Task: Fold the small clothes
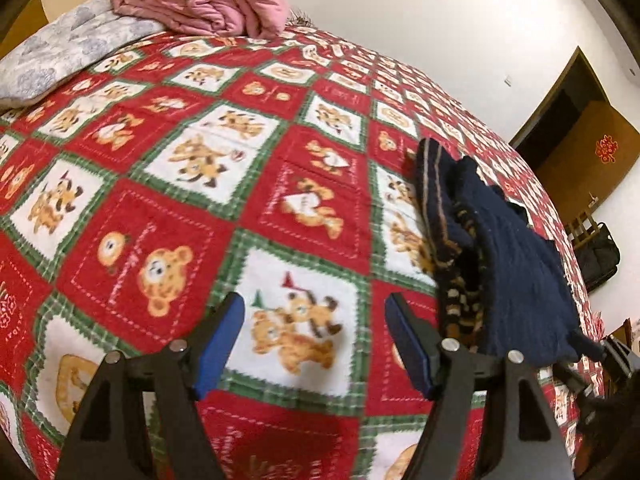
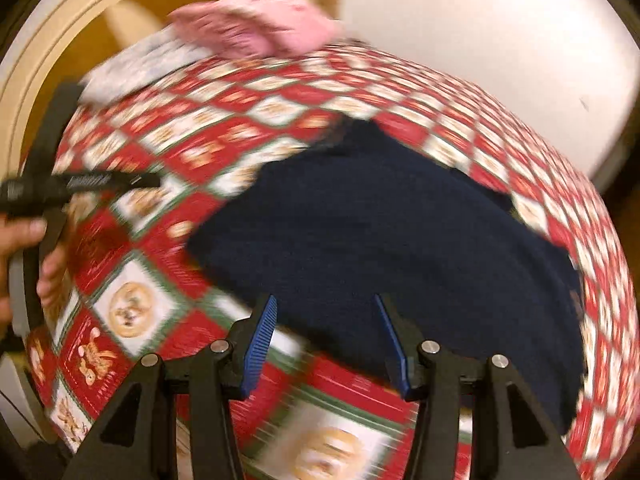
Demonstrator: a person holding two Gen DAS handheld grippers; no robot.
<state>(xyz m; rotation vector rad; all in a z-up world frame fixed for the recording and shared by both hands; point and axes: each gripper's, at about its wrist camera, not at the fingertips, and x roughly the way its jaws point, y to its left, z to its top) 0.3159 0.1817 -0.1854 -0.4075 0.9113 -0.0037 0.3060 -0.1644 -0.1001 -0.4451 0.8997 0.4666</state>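
The dark sweater (image 2: pixel 384 236) lies loosely heaped on the bed blanket (image 1: pixel 168 208), both grippers (image 1: pixel 316 344) (image 2: pixel 326 344) spread wide and empty, so a careless pinch may catch the blanket too.

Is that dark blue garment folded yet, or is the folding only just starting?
Only starting, it seems. The navy garment lies bunched on the teddy-bear blanket, no neat fold visible. Both the left tool and right tool are open and hold nothing. The gripping, folding and flattening all remain.
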